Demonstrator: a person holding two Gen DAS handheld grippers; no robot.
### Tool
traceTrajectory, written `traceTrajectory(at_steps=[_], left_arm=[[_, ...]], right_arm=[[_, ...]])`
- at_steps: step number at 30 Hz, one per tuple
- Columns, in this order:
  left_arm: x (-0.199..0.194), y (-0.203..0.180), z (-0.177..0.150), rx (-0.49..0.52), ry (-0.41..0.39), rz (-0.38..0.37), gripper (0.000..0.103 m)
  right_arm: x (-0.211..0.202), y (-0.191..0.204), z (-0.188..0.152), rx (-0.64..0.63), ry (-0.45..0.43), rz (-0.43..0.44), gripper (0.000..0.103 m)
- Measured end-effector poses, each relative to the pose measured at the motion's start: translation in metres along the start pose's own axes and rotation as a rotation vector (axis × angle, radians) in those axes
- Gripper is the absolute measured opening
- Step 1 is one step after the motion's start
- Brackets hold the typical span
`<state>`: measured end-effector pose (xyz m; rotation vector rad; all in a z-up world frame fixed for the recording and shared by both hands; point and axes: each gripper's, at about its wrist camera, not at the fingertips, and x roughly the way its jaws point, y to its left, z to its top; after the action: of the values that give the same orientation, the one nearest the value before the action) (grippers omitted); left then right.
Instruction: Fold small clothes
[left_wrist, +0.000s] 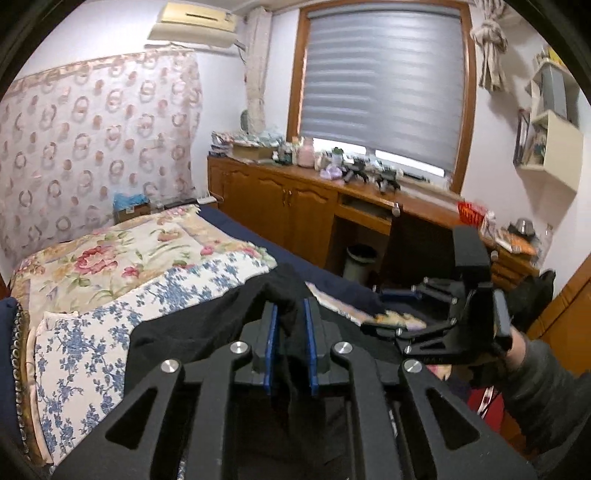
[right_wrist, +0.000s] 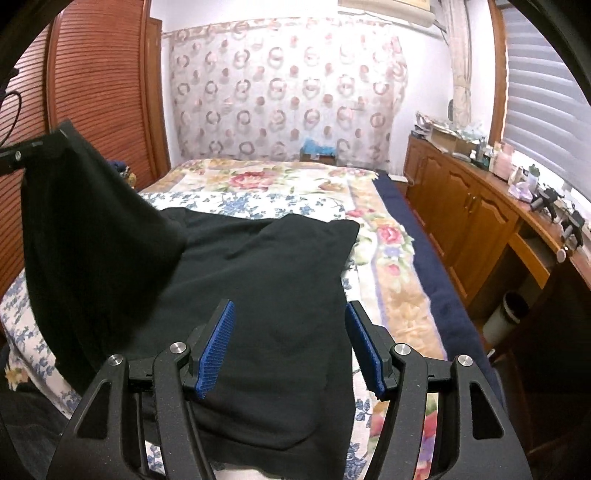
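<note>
A black garment (right_wrist: 266, 266) lies spread on the flowered bed cover (right_wrist: 295, 184). My left gripper (left_wrist: 291, 332) is shut on a bunched edge of the black garment (left_wrist: 207, 325) and holds that part lifted; in the right wrist view the raised flap (right_wrist: 85, 206) hangs from the left gripper (right_wrist: 14, 155) at the far left. My right gripper (right_wrist: 290, 347) is open, its blue pads (right_wrist: 218, 343) wide apart just above the near part of the garment. The right gripper also shows in the left wrist view (left_wrist: 384, 325), at the right over the bed edge.
A wooden cabinet and desk (right_wrist: 480, 210) with clutter runs along the right under the window. A slatted wooden wardrobe (right_wrist: 92, 74) stands to the left. A small bin (right_wrist: 506, 314) stands under the desk. A patterned curtain (right_wrist: 288, 92) hangs behind the bed.
</note>
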<state>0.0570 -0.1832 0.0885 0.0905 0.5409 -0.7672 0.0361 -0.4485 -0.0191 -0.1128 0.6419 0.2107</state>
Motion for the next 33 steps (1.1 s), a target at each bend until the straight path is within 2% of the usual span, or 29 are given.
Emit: traceTrajectory(at_steps=[4, 12, 21, 25, 33], left_arm=[[0.006, -0.003, -0.009, 0.005, 0.039, -0.014, 0.023], [-0.006, 0.022, -0.024, -0.027, 0.022, 0.074, 0.030], [-0.011, 0.072, -0.067, -0.128, 0.054, 0.175, 0.032], [-0.014, 0.084, -0.084, -0.143, 0.068, 0.235, 0.032], [-0.020, 0.105, -0.108, -0.190, 0.091, 0.276, 0.032]], right_arm=[[0.000, 0.000, 0.000, 0.000, -0.002, 0.004, 0.063], [0.005, 0.007, 0.004, -0.018, 0.003, 0.030, 0.063], [0.022, 0.035, 0.001, -0.064, 0.038, 0.116, 0.063], [0.030, 0.054, -0.005, -0.102, 0.070, 0.158, 0.063], [0.037, 0.081, -0.017, -0.180, 0.126, 0.205, 0.063]])
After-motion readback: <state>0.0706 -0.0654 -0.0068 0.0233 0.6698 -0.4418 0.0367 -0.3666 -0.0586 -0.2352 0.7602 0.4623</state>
